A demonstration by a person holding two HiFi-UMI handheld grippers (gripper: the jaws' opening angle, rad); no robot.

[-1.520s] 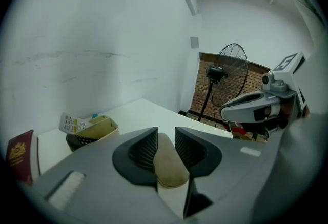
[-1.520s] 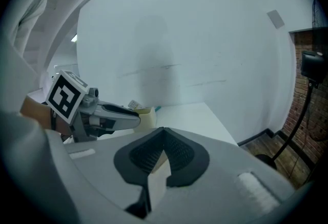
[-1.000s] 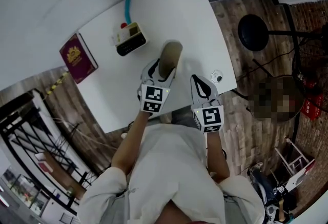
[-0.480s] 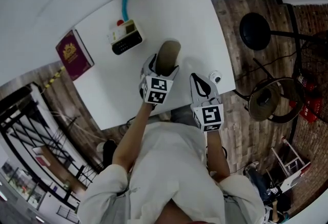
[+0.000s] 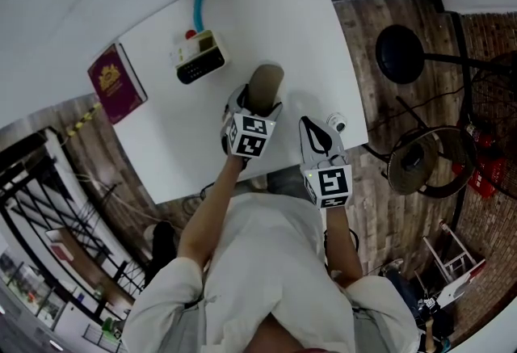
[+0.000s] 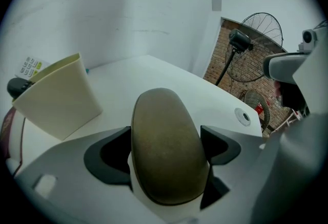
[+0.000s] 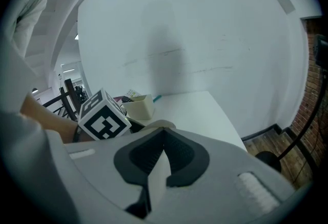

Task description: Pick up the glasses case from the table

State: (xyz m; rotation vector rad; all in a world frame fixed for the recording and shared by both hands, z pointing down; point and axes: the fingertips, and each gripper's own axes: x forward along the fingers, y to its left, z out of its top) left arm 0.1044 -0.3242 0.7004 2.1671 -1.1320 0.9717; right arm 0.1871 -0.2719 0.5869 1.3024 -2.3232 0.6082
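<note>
The olive-brown glasses case (image 5: 265, 83) lies on the white table (image 5: 266, 12) near its front edge. My left gripper (image 5: 257, 102) straddles the case's near end. In the left gripper view the case (image 6: 164, 151) fills the gap between the two fingers, and the left gripper (image 6: 165, 133) has its jaws opening, pads wide at either side and not pressing. My right gripper (image 5: 313, 123) hovers to the right of the case over the table's front edge; in the right gripper view the right gripper (image 7: 163, 131) has its pads meeting, with nothing between them.
A cream box (image 5: 199, 57) with a dark calculator stands behind the case, a teal pen (image 5: 197, 10) beyond it. A maroon booklet (image 5: 113, 83) lies at the table's left edge. A small round white disc (image 5: 337, 123) sits by the right corner. A fan base (image 5: 402, 52) stands on the wooden floor.
The left gripper has sunk toward the table with the case, and its jaws have spread wider round it. The right gripper has stayed put.
</note>
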